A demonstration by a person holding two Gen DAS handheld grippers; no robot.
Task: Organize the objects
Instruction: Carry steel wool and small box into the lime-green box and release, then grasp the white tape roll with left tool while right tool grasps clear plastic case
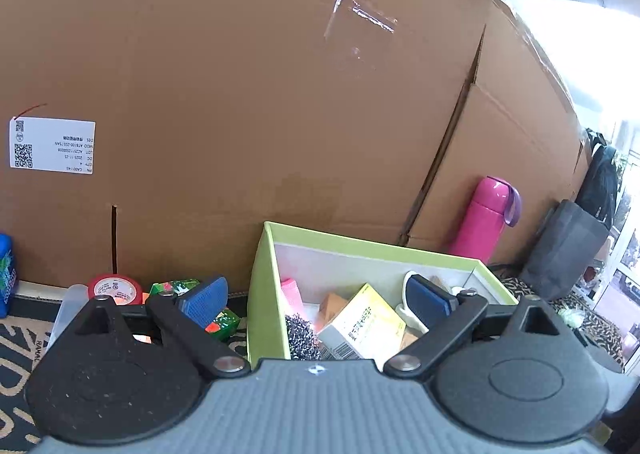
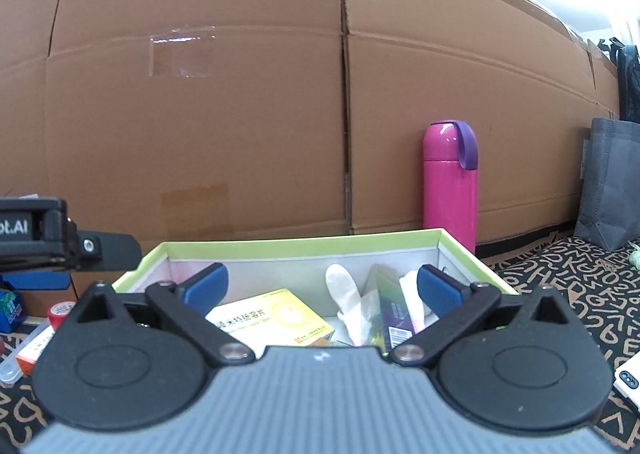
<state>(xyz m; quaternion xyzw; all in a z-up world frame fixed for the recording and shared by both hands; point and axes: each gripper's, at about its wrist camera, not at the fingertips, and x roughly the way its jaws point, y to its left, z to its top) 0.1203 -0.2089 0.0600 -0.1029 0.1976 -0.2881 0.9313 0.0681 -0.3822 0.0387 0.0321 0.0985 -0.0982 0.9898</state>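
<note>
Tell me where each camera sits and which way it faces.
Left wrist: on the left gripper, facing the green box's left corner and the cardboard wall; its own open jaws show.
Right wrist: on the right gripper, facing the box squarely; its open jaws and the left gripper at left show.
Shared: box, yellow carton, pink flask.
</note>
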